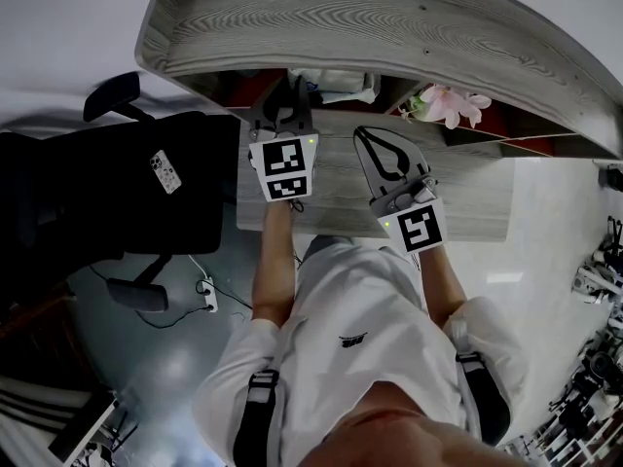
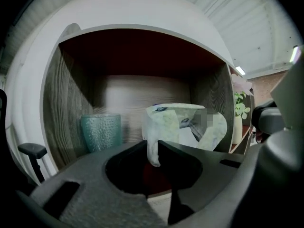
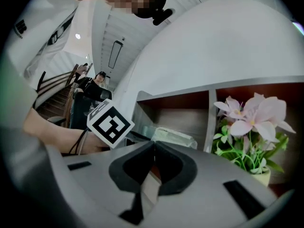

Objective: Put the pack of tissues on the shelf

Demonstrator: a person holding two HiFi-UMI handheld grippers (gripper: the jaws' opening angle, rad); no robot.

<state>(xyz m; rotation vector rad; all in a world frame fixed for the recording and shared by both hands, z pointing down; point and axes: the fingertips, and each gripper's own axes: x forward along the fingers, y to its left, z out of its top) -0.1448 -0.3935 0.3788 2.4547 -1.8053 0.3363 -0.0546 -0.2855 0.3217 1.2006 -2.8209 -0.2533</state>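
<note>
The pack of tissues (image 2: 185, 122), white with pale green print, rests in the shelf's (image 1: 389, 27) dark-red compartment. It also shows in the head view as the pack of tissues (image 1: 343, 86) and in the right gripper view as the pack of tissues (image 3: 173, 137). My left gripper (image 2: 152, 144) reaches into that compartment, and a flap of the wrapper is pinched between its tips. In the head view the left gripper (image 1: 288, 93) points into the shelf opening. My right gripper (image 3: 153, 145) is shut with nothing in it. It hovers over the desk (image 1: 331, 188) to the right, where the right gripper (image 1: 362, 134) lies short of the shelf.
A teal textured glass (image 2: 100, 132) stands left of the pack in the same compartment. A potted pink flower (image 3: 251, 122) fills the neighbouring compartment on the right, behind a divider (image 3: 209, 120). A black office chair (image 1: 117, 193) with a phone (image 1: 165, 171) on it sits left of the desk.
</note>
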